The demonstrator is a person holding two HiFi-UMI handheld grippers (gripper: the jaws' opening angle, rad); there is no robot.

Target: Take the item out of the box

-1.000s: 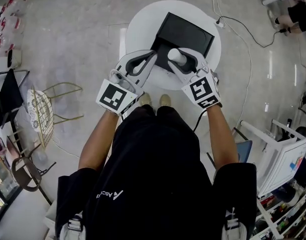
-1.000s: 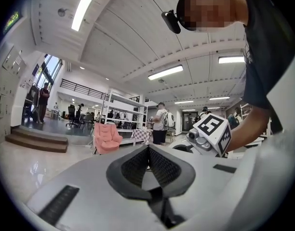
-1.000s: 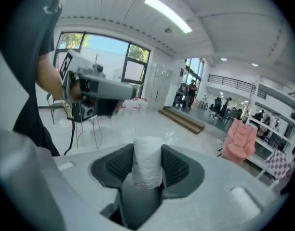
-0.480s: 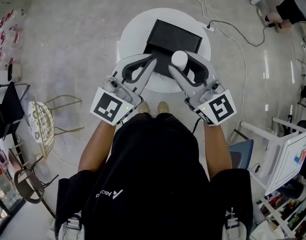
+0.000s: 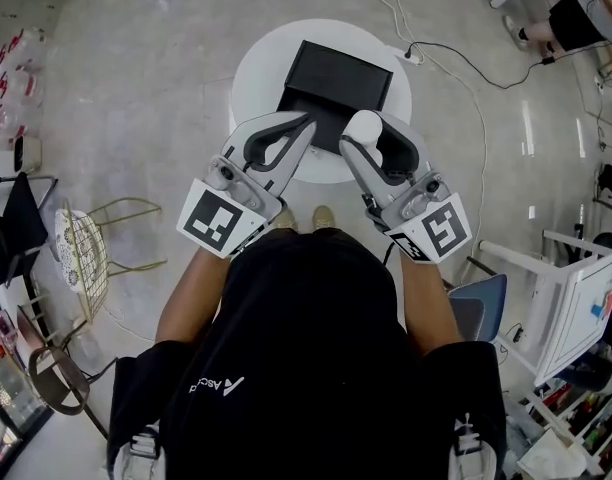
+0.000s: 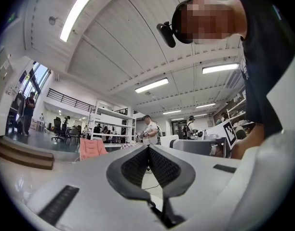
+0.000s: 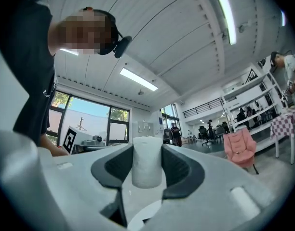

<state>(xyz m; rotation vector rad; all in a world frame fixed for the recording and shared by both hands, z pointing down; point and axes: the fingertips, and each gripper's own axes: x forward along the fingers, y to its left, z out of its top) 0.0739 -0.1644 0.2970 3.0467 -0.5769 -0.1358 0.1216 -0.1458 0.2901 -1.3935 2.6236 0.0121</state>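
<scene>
A black box (image 5: 338, 76) lies on the round white table (image 5: 261, 68) in the head view. My right gripper (image 5: 363, 134) is raised over the table's near edge, shut on a white cylinder (image 5: 363, 125). The right gripper view shows that white cylinder (image 7: 147, 166) upright between the two dark pads, which press on its sides. My left gripper (image 5: 304, 124) is held up beside it to the left, jaws together with nothing between them; in the left gripper view its pads (image 6: 148, 165) meet at the tips. Both grippers tilt upward toward the ceiling.
A white cable (image 5: 426, 53) runs from the table's right side across the floor. A wire chair (image 5: 81, 233) stands at the left and a white rack (image 5: 576, 288) at the right. A person (image 5: 561, 8) sits at the far upper right.
Both grippers have drawn back toward my body and risen slightly, the right one carrying the white cylinder away from the box. The view has shifted so the table sits a little higher.
</scene>
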